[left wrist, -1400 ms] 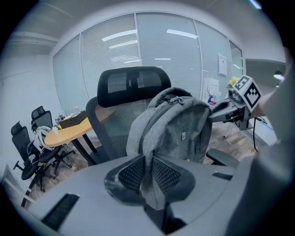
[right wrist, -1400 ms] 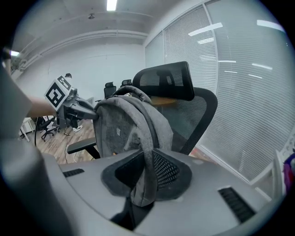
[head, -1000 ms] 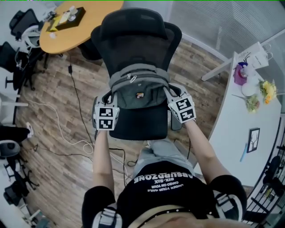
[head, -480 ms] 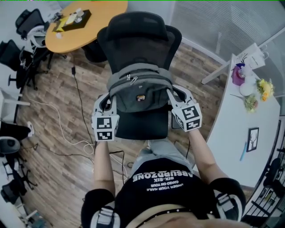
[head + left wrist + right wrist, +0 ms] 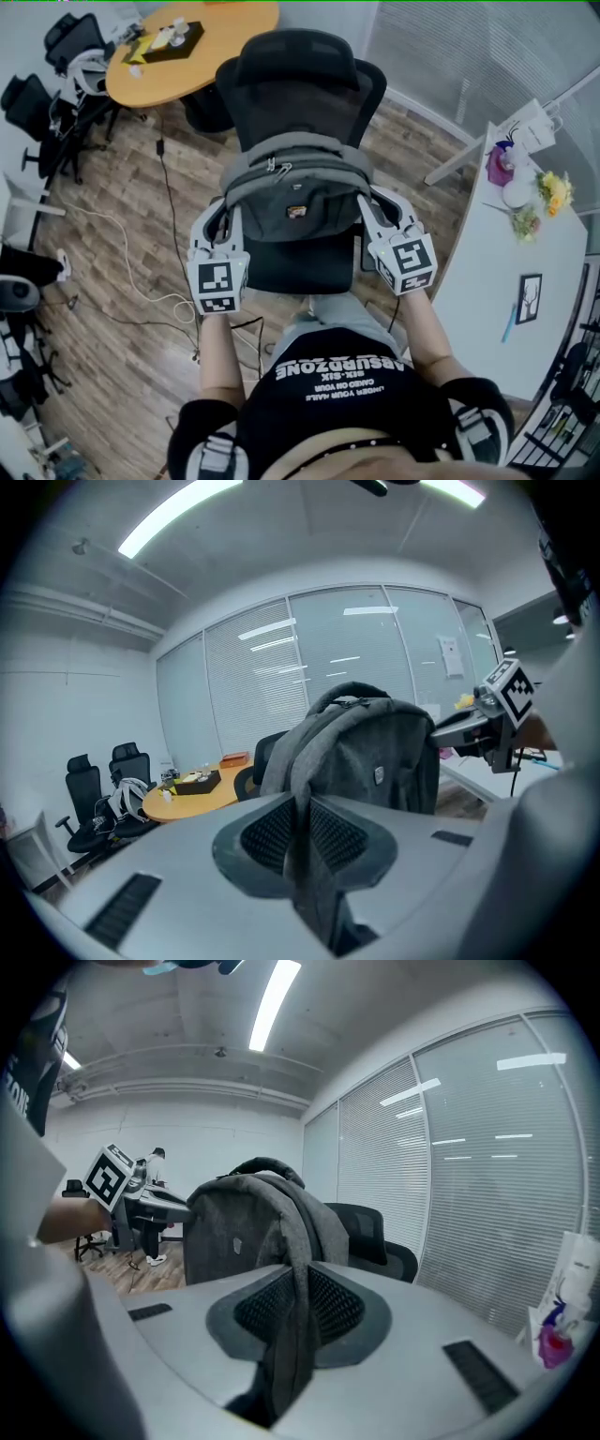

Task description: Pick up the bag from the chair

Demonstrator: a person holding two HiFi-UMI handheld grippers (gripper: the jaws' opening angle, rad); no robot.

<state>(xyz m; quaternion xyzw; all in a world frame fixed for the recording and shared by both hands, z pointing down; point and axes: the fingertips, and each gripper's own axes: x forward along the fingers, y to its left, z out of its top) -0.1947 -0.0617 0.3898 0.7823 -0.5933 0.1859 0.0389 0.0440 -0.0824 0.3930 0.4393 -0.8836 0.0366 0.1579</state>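
Observation:
A grey backpack hangs upright over the seat of a black mesh office chair, held up between both grippers. My left gripper is shut on the bag's left shoulder strap, which runs between its ribbed pads. My right gripper is shut on the right shoulder strap in the same way. The bag fills the middle of the left gripper view, and the bag shows left of centre in the right gripper view. From each gripper view I see the other gripper's marker cube beyond the bag.
A round wooden table with a tray of items stands behind the chair at upper left. A white desk with flowers, a frame and a paper bag runs along the right. Cables lie on the wooden floor at left, beside black chairs.
Both grippers have drawn back toward the person and spread slightly, and the bag has risen and come forward off the chair seat with them.

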